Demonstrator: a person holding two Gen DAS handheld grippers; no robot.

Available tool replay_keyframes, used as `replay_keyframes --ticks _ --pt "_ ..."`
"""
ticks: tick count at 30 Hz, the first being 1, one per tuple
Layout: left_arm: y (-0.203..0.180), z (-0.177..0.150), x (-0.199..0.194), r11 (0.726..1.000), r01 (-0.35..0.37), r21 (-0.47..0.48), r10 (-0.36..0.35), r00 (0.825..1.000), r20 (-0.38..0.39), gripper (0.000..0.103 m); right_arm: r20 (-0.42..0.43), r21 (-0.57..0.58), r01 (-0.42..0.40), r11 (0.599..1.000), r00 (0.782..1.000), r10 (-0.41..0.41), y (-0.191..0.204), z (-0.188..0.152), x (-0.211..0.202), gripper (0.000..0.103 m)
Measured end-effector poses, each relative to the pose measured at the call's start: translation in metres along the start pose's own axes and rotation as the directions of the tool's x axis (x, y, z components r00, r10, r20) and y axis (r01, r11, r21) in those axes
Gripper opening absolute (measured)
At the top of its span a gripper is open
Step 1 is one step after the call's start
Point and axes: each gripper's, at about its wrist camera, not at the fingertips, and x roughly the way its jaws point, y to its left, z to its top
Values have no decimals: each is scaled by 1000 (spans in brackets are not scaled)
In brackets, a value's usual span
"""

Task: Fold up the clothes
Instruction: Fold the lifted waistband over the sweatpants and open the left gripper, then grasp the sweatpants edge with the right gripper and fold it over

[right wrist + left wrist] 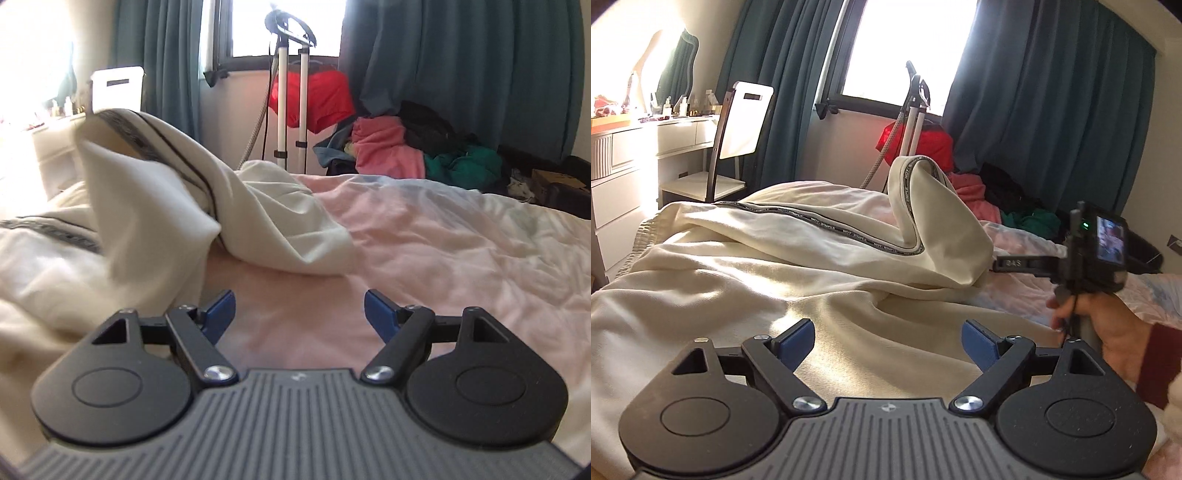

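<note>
While crumpled, ribbed cream garment drapes soft pink bedsheet.

Raised fold of cream garment blurs left of the fingers; its near edge runs off-frame

Empty right gripper, fingers apart, over pink bedsheet beside cream garment.

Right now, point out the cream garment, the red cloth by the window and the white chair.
cream garment (798,280), left wrist view, on its flat body.
red cloth (325,98), right wrist view, on its middle, right of the poles.
white chair (744,122), left wrist view, on its backrest.
</note>
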Motion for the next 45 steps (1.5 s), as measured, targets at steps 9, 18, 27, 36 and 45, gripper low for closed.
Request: replay_keyframes --ticks 9,18,27,36,45 --pt "13 -18 58 997 59 -39 -60 998 -31 88 -47 -177 -36 984 999 28 23 20 90 79" --pt "19 -19 57 995 71 -77 -74 997 -31 88 -41 -130 1 991 999 -6 -12 28 36 11" --pt "9 -6 21 996 86 -29 -85 995 48 88 109 -64 44 997 993 -37 -91 74 -116 10" --pt "10 -3 23 995 77 -58 -74 996 46 89 37 225 224 948 970 -238 -188 126 -127 10" --pt "6 -14 36 997 71 -5 -71 997 22 89 -134 427 350 834 936 -325 -222 68 -19 66"
